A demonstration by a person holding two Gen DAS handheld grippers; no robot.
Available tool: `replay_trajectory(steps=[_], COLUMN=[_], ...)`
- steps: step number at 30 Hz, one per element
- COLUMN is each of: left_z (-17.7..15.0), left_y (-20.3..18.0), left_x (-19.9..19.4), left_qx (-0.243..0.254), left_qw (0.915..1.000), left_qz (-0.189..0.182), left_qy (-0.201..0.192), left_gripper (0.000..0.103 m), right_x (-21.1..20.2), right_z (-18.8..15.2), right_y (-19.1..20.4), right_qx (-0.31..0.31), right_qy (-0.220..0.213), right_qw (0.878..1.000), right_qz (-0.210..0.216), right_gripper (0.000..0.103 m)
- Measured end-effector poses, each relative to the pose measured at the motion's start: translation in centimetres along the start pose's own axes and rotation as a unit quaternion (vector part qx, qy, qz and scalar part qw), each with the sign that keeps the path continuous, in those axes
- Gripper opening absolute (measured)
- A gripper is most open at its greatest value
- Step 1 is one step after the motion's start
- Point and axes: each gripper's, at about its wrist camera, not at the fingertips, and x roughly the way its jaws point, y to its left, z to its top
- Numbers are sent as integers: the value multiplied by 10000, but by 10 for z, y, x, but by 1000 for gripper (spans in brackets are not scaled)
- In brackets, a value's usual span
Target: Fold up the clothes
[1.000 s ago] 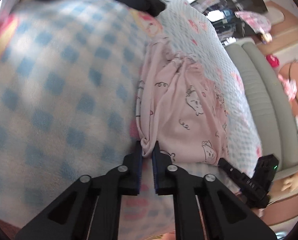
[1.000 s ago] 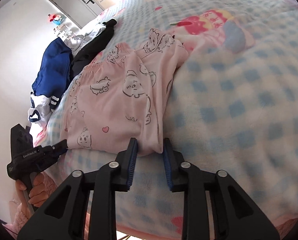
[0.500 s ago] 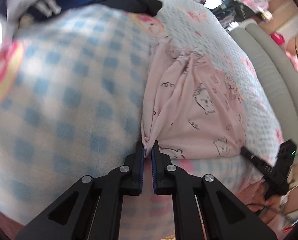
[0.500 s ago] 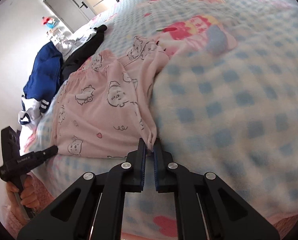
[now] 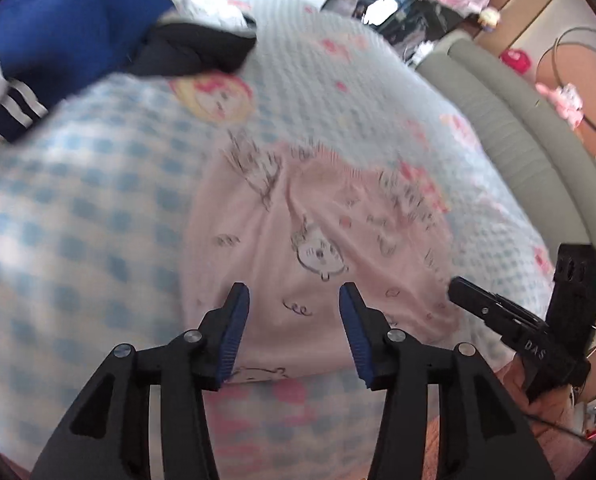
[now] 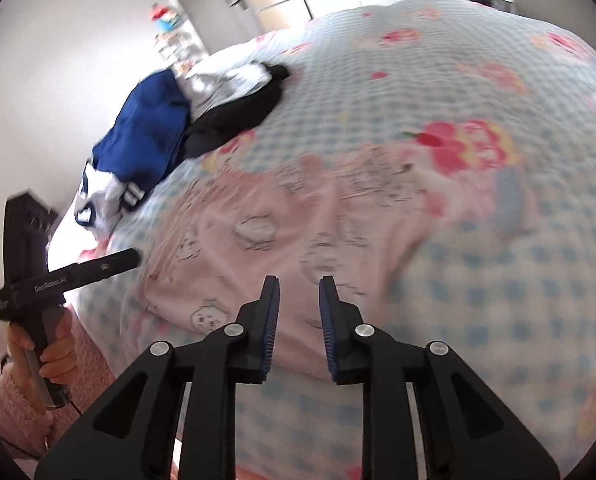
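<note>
Pale pink cartoon-printed cotton garment (image 5: 298, 264), lying folded on the blue-and-white checked fleece bed cover (image 5: 86, 216) near the bed's front edge, print smeared by motion blur, its far edge at 12 o'clock hard to trace. Left gripper (image 5: 294, 308): black, blue-padded, jaws spread wide, empty, over the garment's near edge; right gripper (image 6: 297, 312): jaws parted narrowly, nothing between them, over the same edge. Heap of navy, white and black clothes (image 6: 170, 128) at 10 o'clock in the right wrist view, partly cut off in the left; hand (image 6: 54, 352) in fuzzy pink sleeve grips the left handle.
</note>
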Motion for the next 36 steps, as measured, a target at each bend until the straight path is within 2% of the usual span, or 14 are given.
replay_trajectory(steps=[2, 5, 6, 8, 10, 12, 17, 20, 22, 24, 27, 28, 32, 36], left_z=[-4, 1, 3, 7, 11, 15, 19, 22, 29, 33, 40, 42, 37, 37], left_y=[-3, 13, 18, 27, 33, 22, -23, -24, -14, -8, -3, -3, -31, -42], left_x=[11, 13, 8, -5, -16, -17, 16, 35, 30, 18, 5, 3, 24, 49], left_qx=[191, -15, -88, -134, -280, -129, 831, 880, 639, 573, 515, 510, 849, 1072], left_qw=[9984, 9972, 9960, 9921, 9972, 9986, 9951, 9909, 9933, 9919, 9947, 9954, 9943, 9902], left_qz=[537, 732, 884, 1244, 632, 373, 520, 1009, 956, 1133, 840, 747, 597, 888], left_qy=[22, 134, 94, -71, -266, -351, -148, 105, 101, -64, -275, -331, -234, -100], left_gripper=[48, 34, 34, 40, 43, 44, 44, 44, 43, 43, 45, 45, 45, 45], right_x=[17, 43, 51, 44, 33, 23, 25, 56, 72, 67, 47, 43, 38, 68], right_z=[-4, -9, -11, -7, 1, 10, 23, 19, 18, 23, 34, 38, 55, 47], right_y=[11, 29, 33, 17, 7, 3, 29, 45, 40, 27, 11, 9, 25, 55], right_qx=[-193, -481, -553, -390, -317, -272, -552, -844, -947, -774, -506, -517, -580, -1066], right_qy=[144, 359, 417, 336, 181, 50, 101, 443, 596, 477, 200, 129, 63, 322], right_qw=[9995, 9970, 9960, 9957, 9942, 9953, 9984, 9954, 9922, 9923, 9924, 9925, 9981, 9934], right_qz=[-191, -478, -569, -772, -1011, -926, 42, -74, -550, -846, -1100, -1097, -208, -276], right_gripper=[20, 11, 3, 1, 4, 13, 15, 15, 10, 4, 10, 12, 15, 15])
